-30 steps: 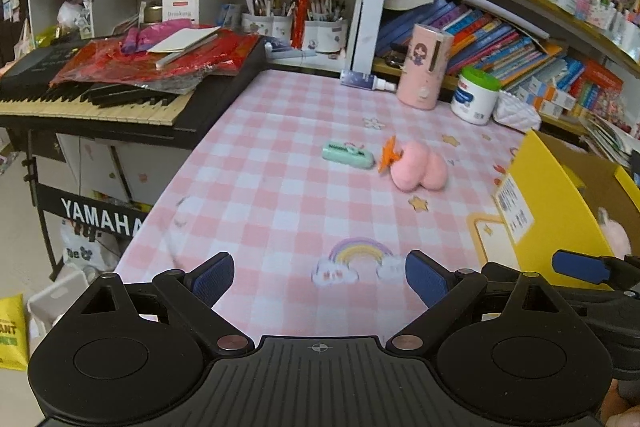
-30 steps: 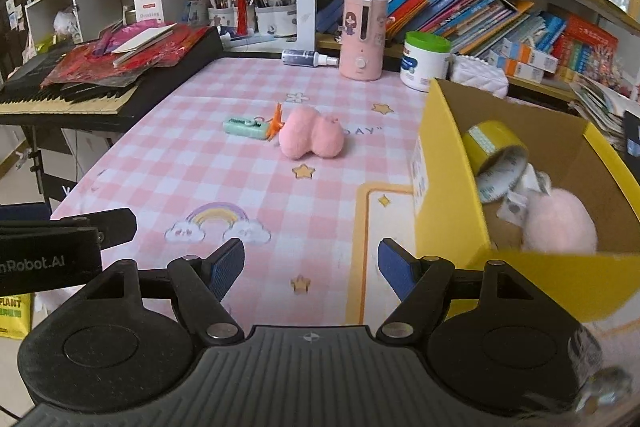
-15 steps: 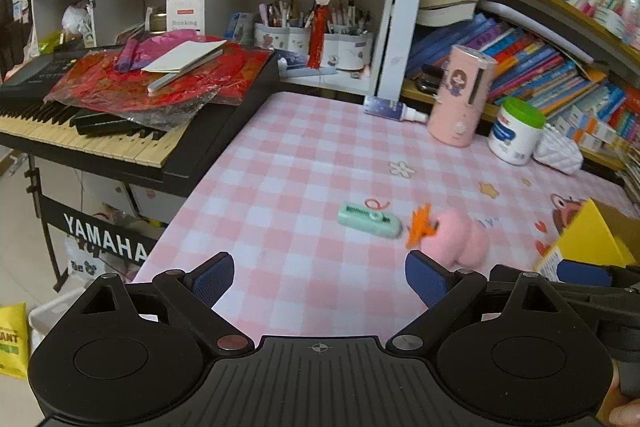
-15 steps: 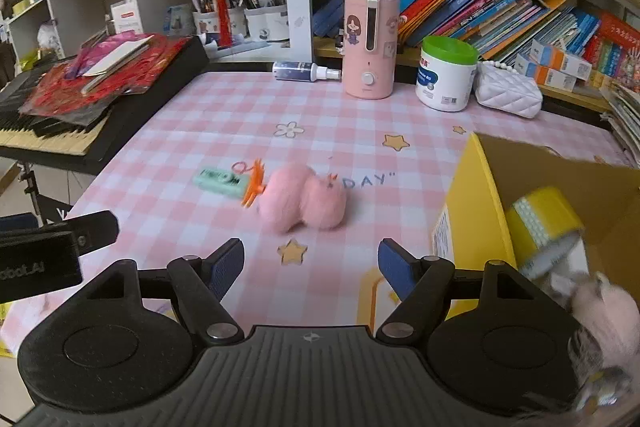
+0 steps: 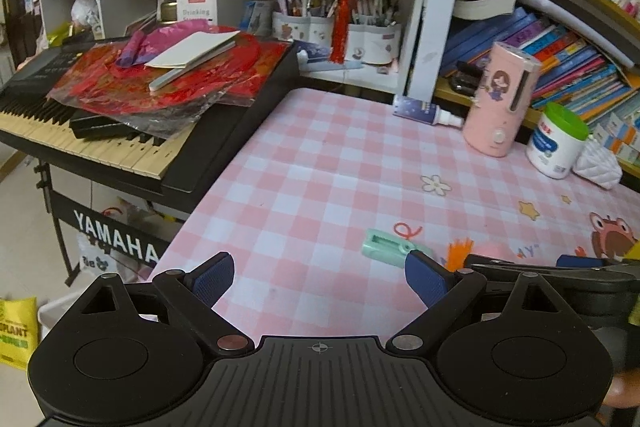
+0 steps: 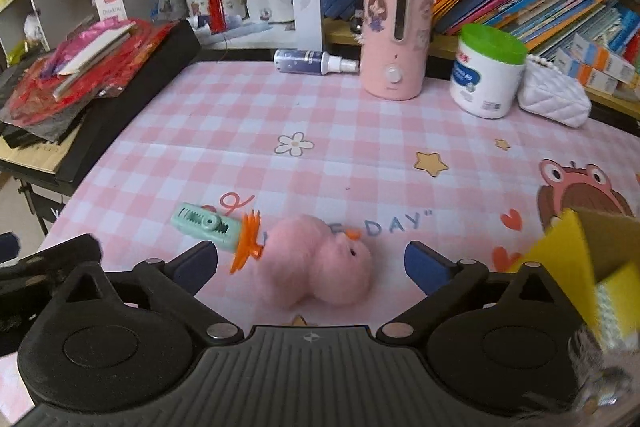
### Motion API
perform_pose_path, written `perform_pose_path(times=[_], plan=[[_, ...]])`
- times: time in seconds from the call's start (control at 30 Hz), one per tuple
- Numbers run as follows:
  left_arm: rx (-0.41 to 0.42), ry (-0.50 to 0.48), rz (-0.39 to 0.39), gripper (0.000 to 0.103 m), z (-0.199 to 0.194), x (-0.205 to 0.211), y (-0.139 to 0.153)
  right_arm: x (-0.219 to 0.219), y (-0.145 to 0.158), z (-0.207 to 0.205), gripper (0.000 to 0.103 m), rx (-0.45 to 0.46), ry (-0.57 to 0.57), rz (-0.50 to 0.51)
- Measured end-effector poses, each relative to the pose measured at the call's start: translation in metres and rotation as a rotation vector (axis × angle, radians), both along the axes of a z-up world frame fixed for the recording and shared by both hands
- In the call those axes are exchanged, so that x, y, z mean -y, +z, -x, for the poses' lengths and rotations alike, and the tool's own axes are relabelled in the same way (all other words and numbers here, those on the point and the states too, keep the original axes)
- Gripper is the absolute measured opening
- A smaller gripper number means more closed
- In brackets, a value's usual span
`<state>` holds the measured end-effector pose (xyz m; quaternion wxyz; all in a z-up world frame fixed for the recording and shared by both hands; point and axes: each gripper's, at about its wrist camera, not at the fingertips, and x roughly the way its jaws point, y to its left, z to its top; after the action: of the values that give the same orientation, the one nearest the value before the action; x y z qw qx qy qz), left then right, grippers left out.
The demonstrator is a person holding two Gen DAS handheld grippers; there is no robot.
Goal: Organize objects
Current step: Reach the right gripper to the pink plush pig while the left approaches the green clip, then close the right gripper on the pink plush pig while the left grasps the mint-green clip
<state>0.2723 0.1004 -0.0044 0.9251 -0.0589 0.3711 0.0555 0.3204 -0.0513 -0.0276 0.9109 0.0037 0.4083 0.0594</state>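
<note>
Right gripper (image 6: pixel 310 261) jaws just opening, now wide, pink plush chick (image 6: pixel 316 267) between them unpinched; centre over body, lower to surface (image 6: pixel 320 131), then close.

Counted on the bench (image 6: pixel 320 131): one pink plush toy (image 6: pixel 316 267), lower centre; one mint-green clip (image 6: pixel 206 227), lower left; one spray bottle (image 6: pixel 312 62), lying at upper centre; one pink dispenser (image 6: pixel 394 31); one green-lidded jar (image 6: pixel 486 71); one white quilted pouch (image 6: pixel 554 97), upper right; one yellow box (image 6: pixel 580 255), right edge.
</note>
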Motion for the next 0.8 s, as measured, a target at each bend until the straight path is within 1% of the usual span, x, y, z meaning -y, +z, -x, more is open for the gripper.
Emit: perform_pose_path(times=[0.23, 0.27, 0.33, 0.4, 0.43, 0.57, 0.67, 0.73, 0.8], plan=[[-0.027, 0.007, -0.005, 0.094, -0.016, -0.004, -0.009, 0.000, -0.031, -0.032, 0.101, -0.111, -0.054, -0.037], [-0.030, 0.002, -0.004, 0.094, -0.018, -0.003, -0.010, 0.002, -0.034, -0.034, 0.099, -0.117, -0.058, -0.049], [-0.030, -0.011, -0.004, 0.094, -0.022, -0.002, -0.012, 0.006, -0.036, -0.035, 0.089, -0.115, -0.050, -0.082], [-0.028, -0.023, -0.001, 0.093, -0.028, 0.001, -0.015, 0.009, -0.032, -0.033, 0.086, -0.088, -0.055, -0.076], [-0.031, -0.031, 0.003, 0.089, -0.031, 0.003, -0.017, 0.009, -0.029, -0.031, 0.086, -0.078, -0.057, -0.056], [-0.043, -0.085, 0.015, 0.081, -0.049, 0.014, -0.026, 0.014, -0.017, -0.021, 0.086, -0.050, -0.063, -0.029], [-0.062, -0.146, 0.018, 0.080, -0.067, 0.022, -0.034, 0.020, -0.012, -0.015, 0.086, -0.050, -0.078, 0.004], [-0.066, -0.191, 0.027, 0.080, -0.075, 0.026, -0.037, 0.025, -0.013, -0.013, 0.086, -0.068, -0.073, -0.003], [-0.072, -0.244, 0.022, 0.080, -0.082, 0.031, -0.041, 0.027, -0.011, -0.007, 0.086, -0.069, -0.072, 0.013]])
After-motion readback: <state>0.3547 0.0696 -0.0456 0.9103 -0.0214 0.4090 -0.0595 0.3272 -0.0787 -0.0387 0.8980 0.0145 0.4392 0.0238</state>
